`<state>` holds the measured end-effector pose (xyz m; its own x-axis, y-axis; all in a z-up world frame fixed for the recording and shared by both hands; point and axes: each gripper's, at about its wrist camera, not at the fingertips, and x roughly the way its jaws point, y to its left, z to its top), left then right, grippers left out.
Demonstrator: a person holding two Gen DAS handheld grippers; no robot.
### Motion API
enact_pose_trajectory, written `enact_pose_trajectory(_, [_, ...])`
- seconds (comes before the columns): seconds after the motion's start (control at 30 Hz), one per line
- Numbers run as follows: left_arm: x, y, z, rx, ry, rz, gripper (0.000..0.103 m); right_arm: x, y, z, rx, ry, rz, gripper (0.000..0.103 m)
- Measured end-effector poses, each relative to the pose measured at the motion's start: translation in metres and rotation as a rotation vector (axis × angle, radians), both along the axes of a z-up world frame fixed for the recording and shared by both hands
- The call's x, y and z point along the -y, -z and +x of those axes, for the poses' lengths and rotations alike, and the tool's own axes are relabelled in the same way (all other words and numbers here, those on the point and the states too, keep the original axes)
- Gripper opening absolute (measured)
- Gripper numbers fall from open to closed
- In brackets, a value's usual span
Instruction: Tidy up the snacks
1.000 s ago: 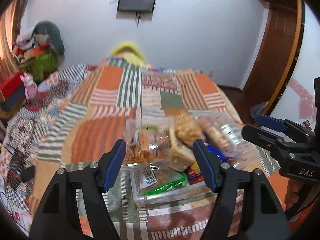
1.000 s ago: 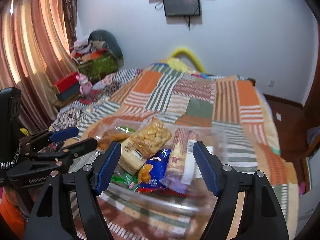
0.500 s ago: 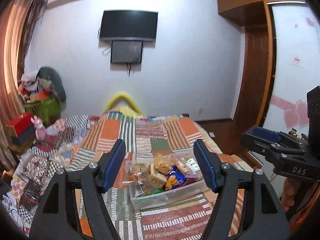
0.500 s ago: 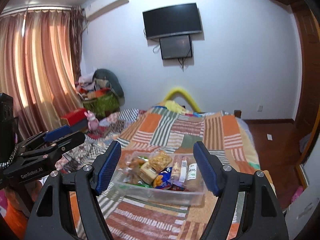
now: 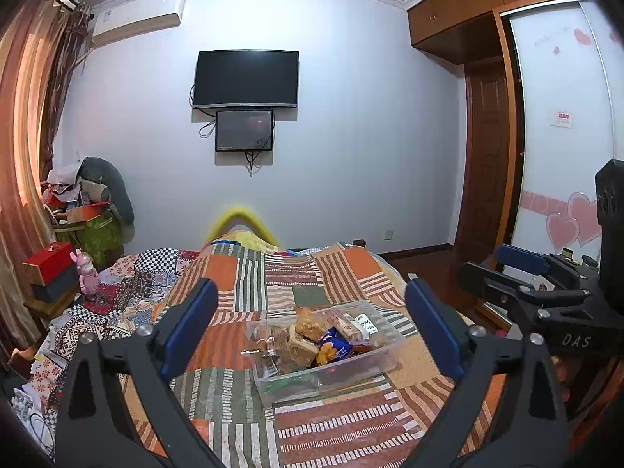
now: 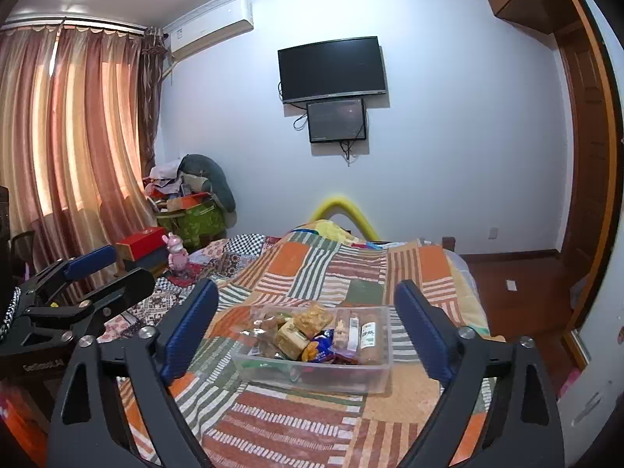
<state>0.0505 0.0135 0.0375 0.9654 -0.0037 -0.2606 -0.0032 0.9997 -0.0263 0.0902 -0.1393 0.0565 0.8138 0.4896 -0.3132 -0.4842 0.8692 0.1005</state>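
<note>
Both grippers have pulled back from the bin point(image 5: 384, 355); left gripper point(image 5: 308, 331) and right gripper point(image 6: 306, 331) gape, empty. Risk: heaped snacks point(image 6: 308, 329) spill on soft quilt point(image 5: 339, 425).

A clear, glossy plastic bin point(image 5: 374, 355) sits on the woven cloth patchwork quilt point(image 5: 241, 273), which looks matt and soft. Inside it, the snack packets point(image 6: 308, 335) are shiny film wrappers, some see-through. Both the left gripper point(image 5: 308, 327) and the right gripper point(image 6: 304, 327) look like matt black plastic with smooth blue pads and small bright metal screws. At far right, the wardrobe point(image 5: 483, 179) is polished wood; the curtains point(image 6: 78, 136) at left are lightly sheened cloth.
</note>
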Motion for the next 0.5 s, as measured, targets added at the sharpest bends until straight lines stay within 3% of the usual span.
enact_pose_trajectory(0.1, [0.0,0.001,-0.004,0.007,-0.009,-0.007,0.102,0.001,0.0,-0.004,0.017,0.022,0.0,0.103])
enact_pose_trajectory(0.5, [-0.001,0.004,-0.003,0.004,-0.019,-0.024,0.103,0.005,0.004,-0.014,0.02,0.027,-0.007,0.103])
